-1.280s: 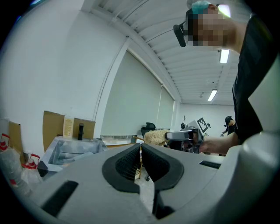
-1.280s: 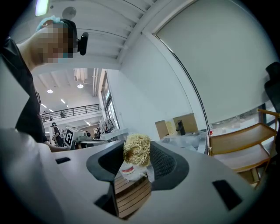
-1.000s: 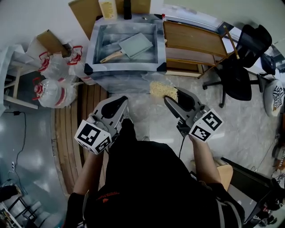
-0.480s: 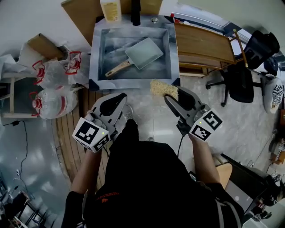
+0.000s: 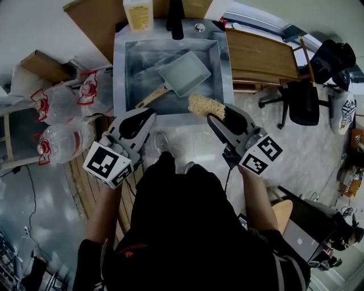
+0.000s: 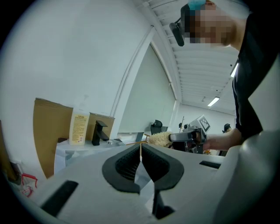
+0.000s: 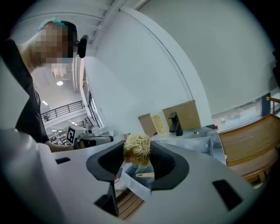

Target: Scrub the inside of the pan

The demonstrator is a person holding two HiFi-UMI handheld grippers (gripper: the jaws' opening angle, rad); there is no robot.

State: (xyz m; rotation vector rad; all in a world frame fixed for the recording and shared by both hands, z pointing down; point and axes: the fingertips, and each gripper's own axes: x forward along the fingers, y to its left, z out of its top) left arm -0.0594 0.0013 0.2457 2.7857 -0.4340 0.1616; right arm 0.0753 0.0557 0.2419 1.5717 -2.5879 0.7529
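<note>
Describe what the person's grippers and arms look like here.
Both the left gripper and right gripper have wedge-shaped light grey shells, black ribbed fingers and a white cube with black square markers at the rear. A black cable hangs from the right one. The person wears a black short-sleeved top.

A steel sink (image 5: 118, 68) sits at the top of the head view. On its back edge stand a yellow-labelled bottle (image 5: 138, 14) and a black tap (image 5: 175, 17), near each other, with brown cardboard (image 5: 96, 14) upright behind them. Right of the sink, just beside it, is a wooden bench (image 5: 261, 54) — beyond that, a black office chair (image 5: 303, 105). Left of the sink lie clear plastic bags (image 5: 57, 139) with red print, and a cardboard box (image 5: 38, 63) farther out. Wooden slats (image 5: 77, 176) cover the floor below the sink's left corner.
</note>
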